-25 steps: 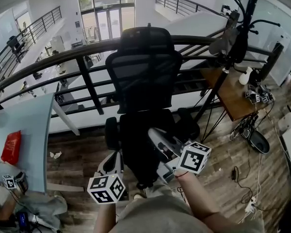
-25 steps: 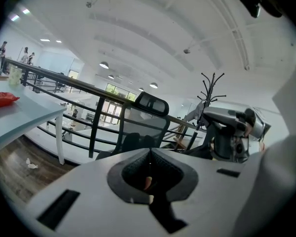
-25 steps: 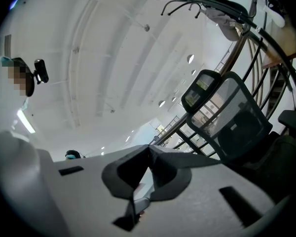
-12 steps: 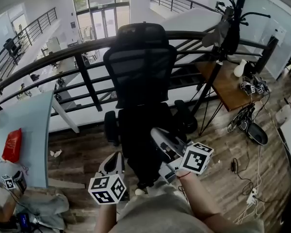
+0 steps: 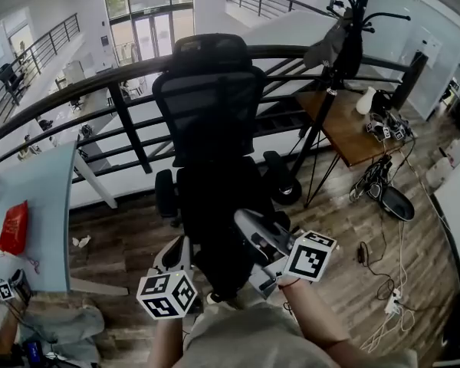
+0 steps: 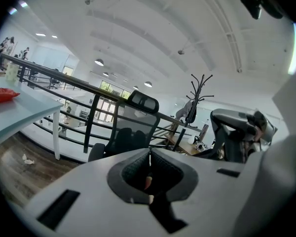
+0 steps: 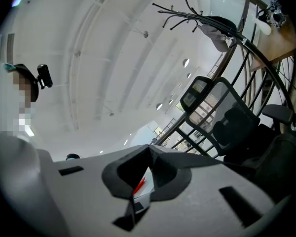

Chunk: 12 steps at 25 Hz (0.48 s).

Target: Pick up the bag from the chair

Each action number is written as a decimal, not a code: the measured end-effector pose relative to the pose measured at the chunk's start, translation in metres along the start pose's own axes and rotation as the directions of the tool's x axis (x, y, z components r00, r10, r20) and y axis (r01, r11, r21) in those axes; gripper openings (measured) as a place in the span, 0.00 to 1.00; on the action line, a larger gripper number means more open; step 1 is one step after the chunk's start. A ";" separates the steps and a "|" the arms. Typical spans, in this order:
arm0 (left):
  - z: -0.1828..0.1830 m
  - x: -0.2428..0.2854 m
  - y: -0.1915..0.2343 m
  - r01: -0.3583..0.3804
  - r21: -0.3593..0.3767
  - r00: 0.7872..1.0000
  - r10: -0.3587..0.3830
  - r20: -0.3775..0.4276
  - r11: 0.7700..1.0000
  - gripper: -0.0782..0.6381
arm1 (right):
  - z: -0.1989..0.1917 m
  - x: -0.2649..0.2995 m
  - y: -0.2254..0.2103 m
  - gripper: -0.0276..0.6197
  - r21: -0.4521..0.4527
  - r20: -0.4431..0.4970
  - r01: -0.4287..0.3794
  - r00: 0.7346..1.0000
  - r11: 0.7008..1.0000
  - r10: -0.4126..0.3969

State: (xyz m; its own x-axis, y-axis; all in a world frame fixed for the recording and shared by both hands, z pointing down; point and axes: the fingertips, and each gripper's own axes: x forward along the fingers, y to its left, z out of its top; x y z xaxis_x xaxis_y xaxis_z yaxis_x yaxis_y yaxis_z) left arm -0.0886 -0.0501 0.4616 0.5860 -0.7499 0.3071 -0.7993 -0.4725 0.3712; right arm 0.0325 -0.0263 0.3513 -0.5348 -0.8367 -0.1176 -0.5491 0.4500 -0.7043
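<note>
A black office chair (image 5: 208, 98) stands in front of me against a railing. A dark, bag-like mass (image 5: 215, 205) lies on its seat, black on black, so its outline is hard to tell. It also appears as a dark lump (image 6: 126, 137) on the seat in the left gripper view, and as a similar lump (image 7: 242, 125) in the right gripper view. My left gripper (image 5: 185, 244) hangs low by the seat's front left, jaws together and empty. My right gripper (image 5: 244, 219) hovers over the seat's front right, also shut and empty. Both gripper views show the jaw tips meeting (image 6: 149, 152) (image 7: 149, 147).
A black railing (image 5: 123, 71) runs behind the chair above a drop to a lower floor. A coat stand (image 5: 345, 29) and a wooden table (image 5: 345, 133) stand to the right, with cables (image 5: 383, 182) on the floor. At the left, a pale blue table (image 5: 38, 205) holds a red pouch (image 5: 14, 227).
The head view has shifted, so the chair and railing sit slightly further left and the chair looks a little closer. Both grippers stay shut in about the same place.
</note>
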 end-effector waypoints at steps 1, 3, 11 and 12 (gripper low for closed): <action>-0.002 -0.004 -0.003 0.001 -0.002 1.000 -0.001 0.003 1.000 0.12 | -0.003 -0.005 0.003 0.05 -0.001 -0.004 -0.001 1.000 1.000 0.001; -0.007 -0.013 -0.009 -0.002 -0.001 1.000 0.002 0.009 1.000 0.12 | -0.008 -0.015 0.008 0.04 -0.004 -0.013 -0.003 1.000 1.000 0.003; -0.031 -0.056 -0.029 -0.023 0.011 1.000 0.023 -0.014 1.000 0.12 | -0.020 -0.054 0.036 0.04 -0.028 -0.033 -0.005 0.999 1.000 0.004; -0.034 -0.060 -0.031 -0.023 0.010 1.000 0.023 -0.014 1.000 0.12 | -0.021 -0.057 0.037 0.05 -0.031 -0.031 -0.005 0.999 1.000 0.004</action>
State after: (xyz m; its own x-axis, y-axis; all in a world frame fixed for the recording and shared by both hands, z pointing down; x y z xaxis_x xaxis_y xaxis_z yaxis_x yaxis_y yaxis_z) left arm -0.0947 0.0249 0.4617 0.5692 -0.7542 0.3273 -0.8137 -0.4599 0.3554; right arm 0.0291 0.0448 0.3464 -0.5569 -0.8248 -0.0982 -0.5661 0.4634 -0.6818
